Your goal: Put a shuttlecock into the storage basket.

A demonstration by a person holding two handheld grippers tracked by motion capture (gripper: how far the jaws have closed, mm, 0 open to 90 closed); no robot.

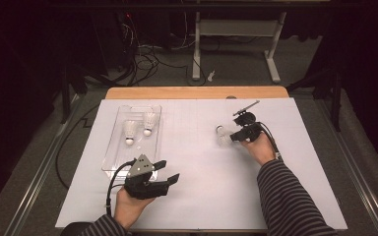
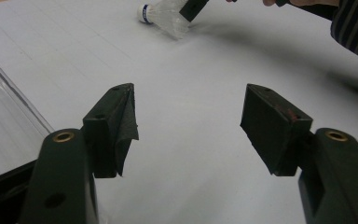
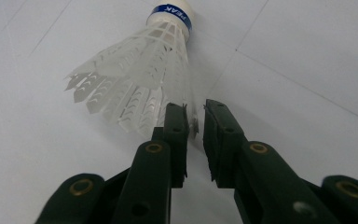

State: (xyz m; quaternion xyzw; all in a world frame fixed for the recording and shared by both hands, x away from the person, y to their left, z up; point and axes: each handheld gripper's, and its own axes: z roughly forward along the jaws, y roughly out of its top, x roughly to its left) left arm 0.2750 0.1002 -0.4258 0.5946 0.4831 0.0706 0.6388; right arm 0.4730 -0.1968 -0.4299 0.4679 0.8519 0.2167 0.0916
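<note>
On the white table sheet (image 1: 202, 196), the right gripper (image 3: 195, 122) pinches the feather edge of a white shuttlecock (image 3: 140, 79) lying on its side right of centre, its jaws narrowed on the skirt. That gripper's view reads "PEAK" on the blue band (image 3: 172, 12) round the cork. The high view adds two more shuttlecocks (image 1: 139, 129) in a clear tray (image 1: 112, 160) beside the left gripper (image 1: 170, 172), wide open and holding nothing.

A lab: dark room, cables (image 1: 142, 56) tangled on the far grey floor, a white desk frame (image 1: 236, 29), paper-covered table (image 1: 202, 191).
</note>
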